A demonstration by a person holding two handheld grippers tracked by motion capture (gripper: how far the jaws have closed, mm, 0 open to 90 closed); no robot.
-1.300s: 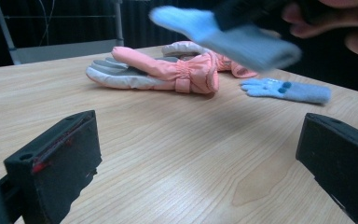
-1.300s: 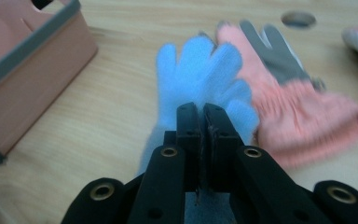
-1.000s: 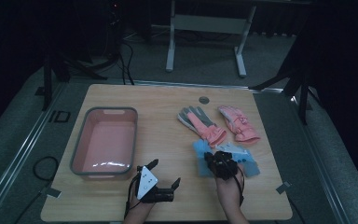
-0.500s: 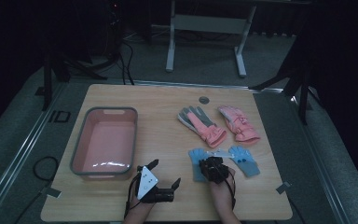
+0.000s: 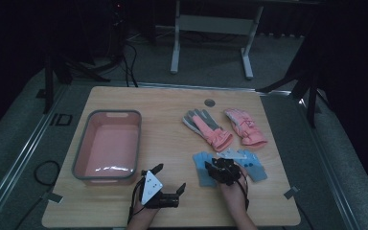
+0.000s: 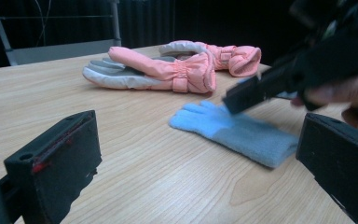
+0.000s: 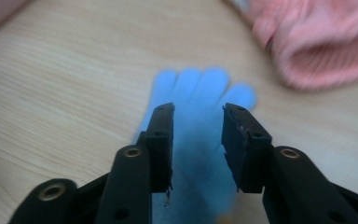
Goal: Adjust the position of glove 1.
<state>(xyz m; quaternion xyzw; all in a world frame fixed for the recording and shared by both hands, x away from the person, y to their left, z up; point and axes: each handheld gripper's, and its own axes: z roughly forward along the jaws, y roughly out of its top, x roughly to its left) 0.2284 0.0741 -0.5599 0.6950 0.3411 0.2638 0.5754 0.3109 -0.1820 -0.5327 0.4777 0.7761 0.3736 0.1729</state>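
Note:
Two light blue knit gloves lie flat at the table's front right, one left of the other. My right gripper hovers low over them, pointing down at the left blue glove. Its jaws have just been opening; the pads stand apart and pinch nothing, and the glove lies beneath them. My left gripper rests open near the front edge, its jaws wide apart and empty. It faces the blue glove and the right gripper.
A pink tub with a grey rim stands at the left. Two pink and grey padded gloves lie behind the blue ones, also seen in the left gripper view. A round grommet sits at the back.
The right gripper has sunk slightly over the blue gloves. The left blue glove, bunched under it before, now lies spread flat. The left gripper has not moved.

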